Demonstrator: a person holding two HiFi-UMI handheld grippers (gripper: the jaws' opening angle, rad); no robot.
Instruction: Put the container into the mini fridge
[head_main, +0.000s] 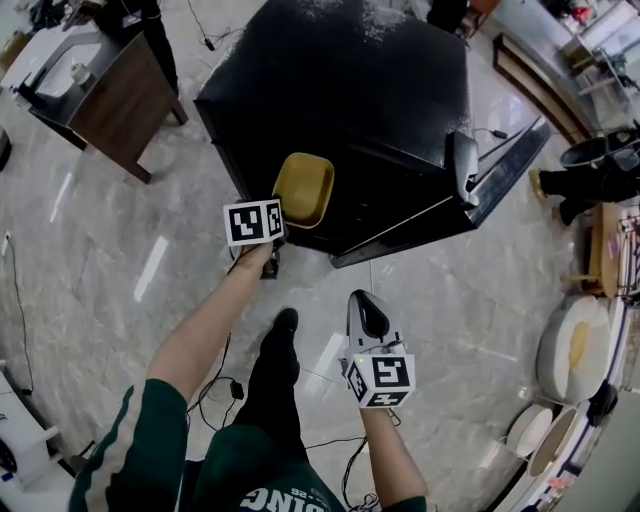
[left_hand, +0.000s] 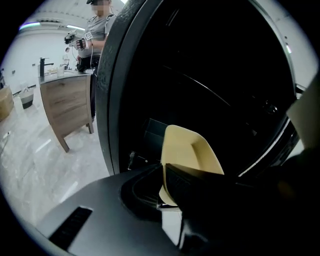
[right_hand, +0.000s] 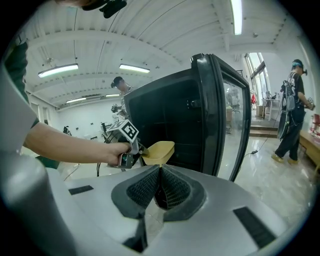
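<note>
Already the container (head_main: 303, 188) is at the mouth of the mini fridge (head_main: 350, 100), clamped by one short edge in the left gripper (head_main: 281, 214). That gripper's own view shows the jaws closed on the rim, with the pale yellow tray rising ahead of them. The container's long axis runs on from the jaws, away from the hand and towards the dark cavity, and it is tipped so that its hollow faces back to the camera. The opening lies straight ahead of the left gripper – nothing stands between the tray and the black interior. The door (head_main: 500, 170) is swung wide to the person's right, clear of the path.

The left arm (head_main: 205, 335) is stretched forward from the shoulder, nearly straight, and is much the nearer of the two to the fridge. The right gripper (head_main: 368, 312) hangs well back over the floor (head_main: 120, 260), near the person's body and short of the door's edge. Its jaws are pressed together with nothing between them, and its view merely looks on at the left gripper and tray from behind.

By my reading, what remains is a push forward into the cavity and then a release; I cannot tell which shelf the tray lines up with.
</note>
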